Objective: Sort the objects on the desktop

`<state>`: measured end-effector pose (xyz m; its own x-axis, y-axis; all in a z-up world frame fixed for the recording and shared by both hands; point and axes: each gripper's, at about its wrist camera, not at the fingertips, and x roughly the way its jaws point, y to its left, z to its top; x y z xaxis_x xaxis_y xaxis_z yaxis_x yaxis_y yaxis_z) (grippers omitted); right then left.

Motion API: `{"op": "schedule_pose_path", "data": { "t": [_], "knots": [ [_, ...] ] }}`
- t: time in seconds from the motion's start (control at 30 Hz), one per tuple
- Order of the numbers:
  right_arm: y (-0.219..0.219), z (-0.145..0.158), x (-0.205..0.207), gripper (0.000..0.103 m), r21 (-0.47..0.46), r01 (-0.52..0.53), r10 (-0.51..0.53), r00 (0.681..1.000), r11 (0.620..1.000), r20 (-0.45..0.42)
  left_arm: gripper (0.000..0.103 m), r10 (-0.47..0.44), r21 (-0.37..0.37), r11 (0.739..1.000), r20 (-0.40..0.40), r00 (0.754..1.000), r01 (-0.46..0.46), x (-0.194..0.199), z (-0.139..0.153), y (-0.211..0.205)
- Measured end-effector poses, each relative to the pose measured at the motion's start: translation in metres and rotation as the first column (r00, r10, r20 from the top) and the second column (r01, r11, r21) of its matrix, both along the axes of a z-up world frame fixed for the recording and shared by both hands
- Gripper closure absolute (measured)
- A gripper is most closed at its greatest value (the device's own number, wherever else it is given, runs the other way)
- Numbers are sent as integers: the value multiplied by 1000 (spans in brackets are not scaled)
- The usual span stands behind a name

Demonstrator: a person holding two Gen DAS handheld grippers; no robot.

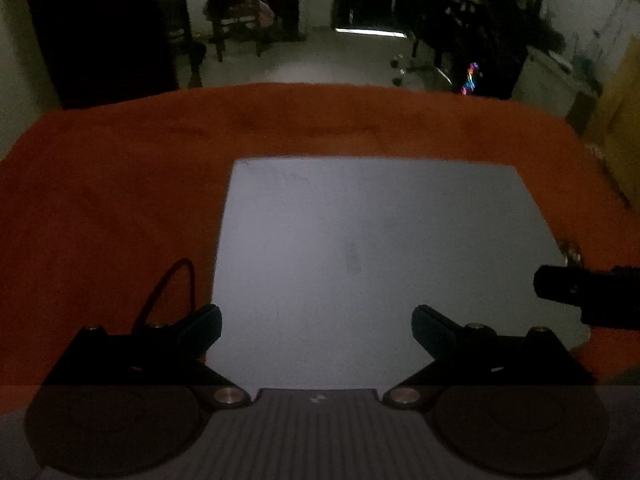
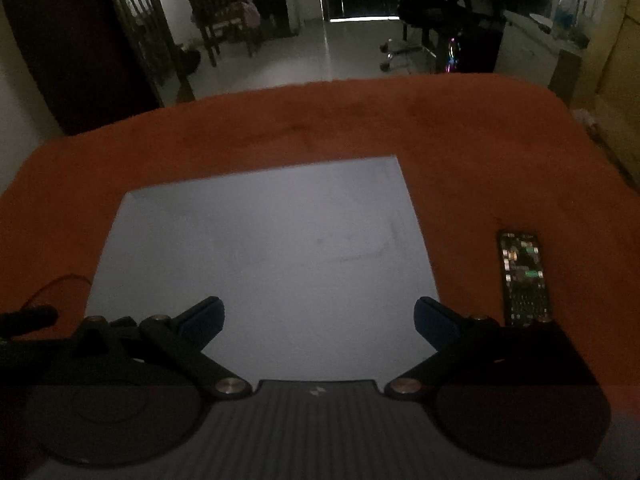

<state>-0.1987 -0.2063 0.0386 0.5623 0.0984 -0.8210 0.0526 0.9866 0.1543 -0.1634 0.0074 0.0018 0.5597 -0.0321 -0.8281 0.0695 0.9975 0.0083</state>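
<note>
A grey mat (image 1: 372,264) lies on an orange cloth-covered table (image 1: 100,200). My left gripper (image 1: 317,326) hovers open over the mat's near edge, nothing between its blue fingertips. A thin dark cable (image 1: 168,288) loops on the cloth just left of it. In the right wrist view the same mat (image 2: 272,252) fills the middle, and my right gripper (image 2: 319,320) is open and empty above its near edge. A dark phone (image 2: 523,278) with a lit screen lies on the cloth to the right of the mat. A thin cable (image 2: 56,284) shows at the left.
The right gripper's black body (image 1: 588,292) enters the left view from the right; the left gripper's body (image 2: 28,320) shows at the left of the right view. Beyond the table's far edge (image 1: 320,88) are a wooden chair (image 1: 232,4), an office chair (image 2: 424,20) and dim floor.
</note>
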Motion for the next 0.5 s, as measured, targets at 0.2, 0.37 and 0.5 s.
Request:
{"op": "schedule_pose_path", "data": {
  "t": [0.2, 0.37, 0.5],
  "knots": [
    [-1, -4, -9, 0, 15, -11, 12, 1000, 1000, -28, 0, 9, -17, 1000, -42, 999, -10, -2, -8, 2],
    [-1, -13, -9, 0, 20, -9, 10, 998, 1000, -59, 0, 12, -17, 1000, -53, 999, -13, -2, -12, 1],
    [-1, -23, -8, 0, 21, -12, 14, 996, 1000, -87, 0, 15, -18, 1000, -55, 998, -16, -1, -13, 2]
  ]
}}
